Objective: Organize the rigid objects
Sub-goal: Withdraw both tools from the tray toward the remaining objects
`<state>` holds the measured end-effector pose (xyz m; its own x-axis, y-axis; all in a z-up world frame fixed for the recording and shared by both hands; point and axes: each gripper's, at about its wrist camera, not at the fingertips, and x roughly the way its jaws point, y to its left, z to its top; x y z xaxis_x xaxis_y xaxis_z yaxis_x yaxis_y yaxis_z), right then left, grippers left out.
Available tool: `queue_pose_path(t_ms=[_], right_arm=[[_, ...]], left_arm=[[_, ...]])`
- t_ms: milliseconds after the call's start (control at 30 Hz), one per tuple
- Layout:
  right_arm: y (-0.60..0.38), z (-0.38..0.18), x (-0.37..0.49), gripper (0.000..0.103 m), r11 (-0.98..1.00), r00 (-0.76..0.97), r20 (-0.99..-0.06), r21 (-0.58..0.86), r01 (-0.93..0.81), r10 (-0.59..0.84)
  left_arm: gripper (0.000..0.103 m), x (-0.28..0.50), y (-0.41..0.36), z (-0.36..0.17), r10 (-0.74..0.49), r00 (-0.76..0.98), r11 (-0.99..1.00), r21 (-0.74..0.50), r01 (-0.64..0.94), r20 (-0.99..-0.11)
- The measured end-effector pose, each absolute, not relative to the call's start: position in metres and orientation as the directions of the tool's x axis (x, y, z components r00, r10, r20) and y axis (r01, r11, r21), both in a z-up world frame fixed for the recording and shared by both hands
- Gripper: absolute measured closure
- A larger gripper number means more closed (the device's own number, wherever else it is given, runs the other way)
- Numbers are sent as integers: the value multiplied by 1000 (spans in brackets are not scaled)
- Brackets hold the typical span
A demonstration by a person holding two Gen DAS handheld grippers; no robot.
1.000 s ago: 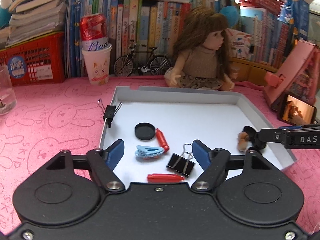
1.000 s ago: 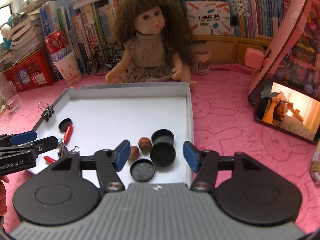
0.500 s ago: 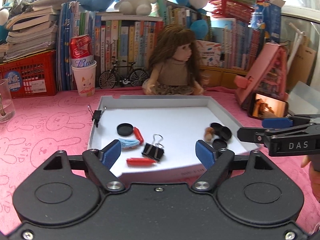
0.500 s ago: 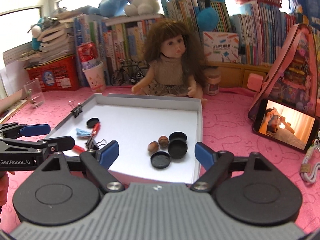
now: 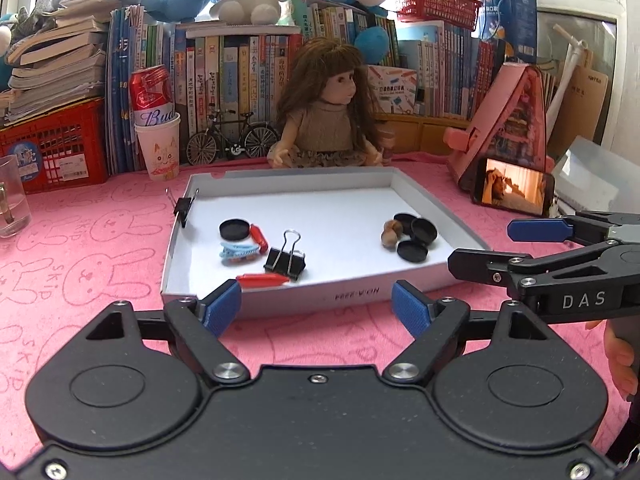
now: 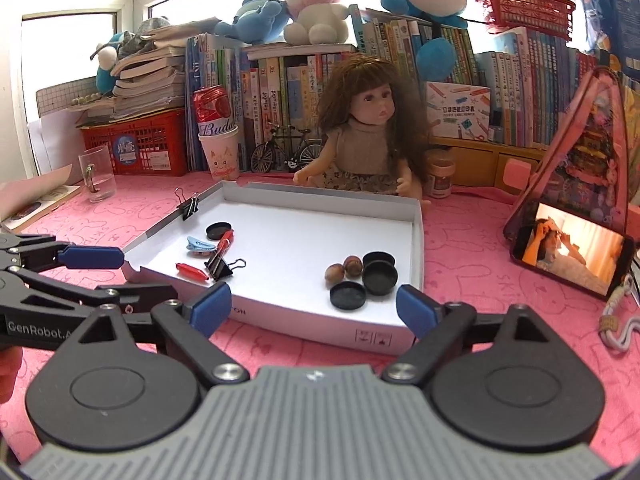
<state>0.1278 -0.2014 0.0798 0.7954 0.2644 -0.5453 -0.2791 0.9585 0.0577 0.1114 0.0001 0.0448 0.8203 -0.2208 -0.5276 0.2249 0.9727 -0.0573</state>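
Observation:
A shallow white box tray lies on the pink cloth. Its left part holds a black lid, two red pieces, a blue hair clip and a black binder clip. Its right part holds two acorns and three black lids. Another binder clip grips the tray's left wall. My left gripper is open and empty, in front of the tray. My right gripper is open and empty, in front of the tray's right part.
A doll sits behind the tray before a wall of books. A paper cup with a can, a toy bicycle, a red crate and a glass stand left. A phone leans on a pink house at right.
Both grippers have pulled back and up from over the tray to in front of it. They stay open and empty. The objects in the tray have not moved.

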Motion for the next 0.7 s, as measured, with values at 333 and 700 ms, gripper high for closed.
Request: queue_pose_path(t_ms=[333, 700], right_arm=[[-202, 71, 106, 9, 954, 795, -540, 53, -295, 276], [-206, 66, 73, 7, 936, 794, -521, 31, -350, 314]], left_arm=[[22, 93, 1, 37, -230, 807, 970, -58, 238, -544], [22, 61, 2, 31, -265, 785, 960, -77, 269, -560]])
